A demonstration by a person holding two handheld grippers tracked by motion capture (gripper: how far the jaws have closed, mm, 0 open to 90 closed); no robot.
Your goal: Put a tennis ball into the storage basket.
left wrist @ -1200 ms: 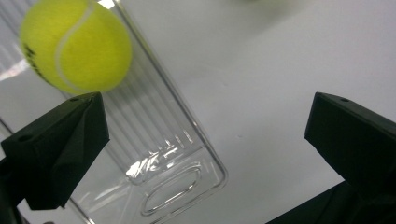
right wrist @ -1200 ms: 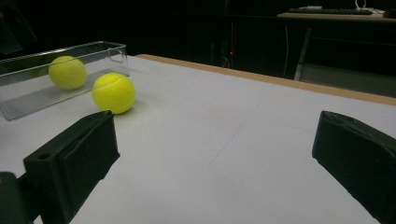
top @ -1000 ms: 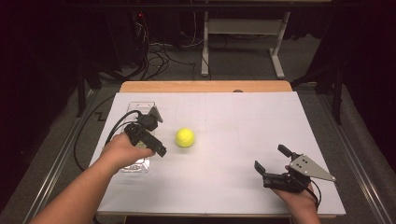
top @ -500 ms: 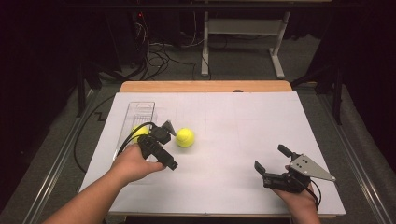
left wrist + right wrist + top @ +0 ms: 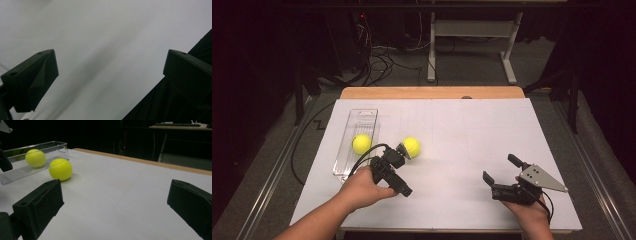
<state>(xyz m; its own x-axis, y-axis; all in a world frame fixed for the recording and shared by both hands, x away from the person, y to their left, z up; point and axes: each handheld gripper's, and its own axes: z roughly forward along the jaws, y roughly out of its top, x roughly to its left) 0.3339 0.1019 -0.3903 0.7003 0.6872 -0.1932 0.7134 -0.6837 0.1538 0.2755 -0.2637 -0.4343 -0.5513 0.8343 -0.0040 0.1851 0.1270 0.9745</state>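
Left gripper point(image 5: 404, 150) partly covers lower left edge of loose tennis ball point(image 5: 411, 147) from above; contact between them cannot be judged. Left gripper view: both fingers point(image 5: 32, 80) cut by frame edges, no ball between them, just blank worktop point(image 5: 105, 37). Right gripper view: right finger cut off at corner, clear tray point(image 5: 30, 167) cut at left edge. Right hand point(image 5: 527, 212) runs off bottom edge in high view
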